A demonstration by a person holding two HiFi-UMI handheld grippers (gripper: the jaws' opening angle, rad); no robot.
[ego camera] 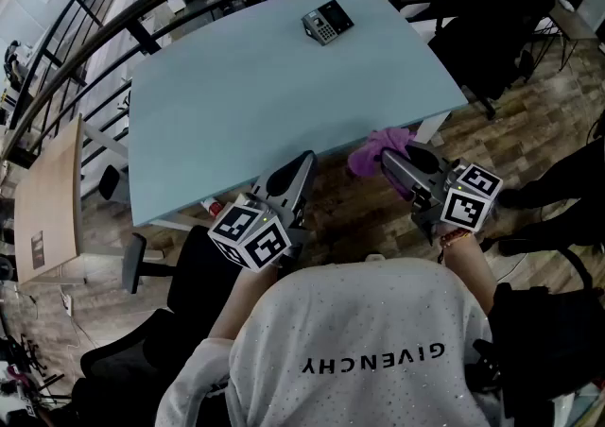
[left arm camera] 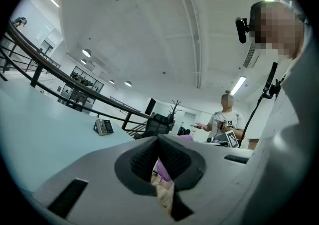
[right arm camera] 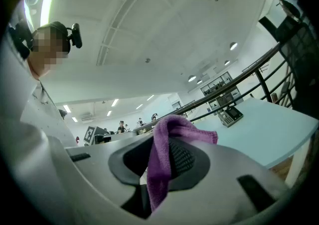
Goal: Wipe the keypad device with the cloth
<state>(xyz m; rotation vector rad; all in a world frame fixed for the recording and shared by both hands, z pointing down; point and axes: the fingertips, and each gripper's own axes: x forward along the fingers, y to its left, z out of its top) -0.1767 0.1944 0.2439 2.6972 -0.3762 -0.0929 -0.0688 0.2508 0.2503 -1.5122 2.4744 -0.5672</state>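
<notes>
Off the near edge of the table (ego camera: 265,104), right gripper (ego camera: 390,159) jaws clamp the cloth (ego camera: 376,145); left gripper (ego camera: 304,166) jaws sit together, empty. Keypad (ego camera: 327,22) rests at the far edge.

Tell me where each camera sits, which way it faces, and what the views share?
Head view: on the person's head, looking steeply down at the table, left gripper, right gripper and the person's shoulders.
Left gripper view: rides the left gripper, looking along its closed jaws, tilted up at the ceiling; the person's torso at right.
Right gripper view: rides the right gripper, jaws clamping the purple cloth; torso at left.
Shared: all three show the keypad device on the table.
</notes>
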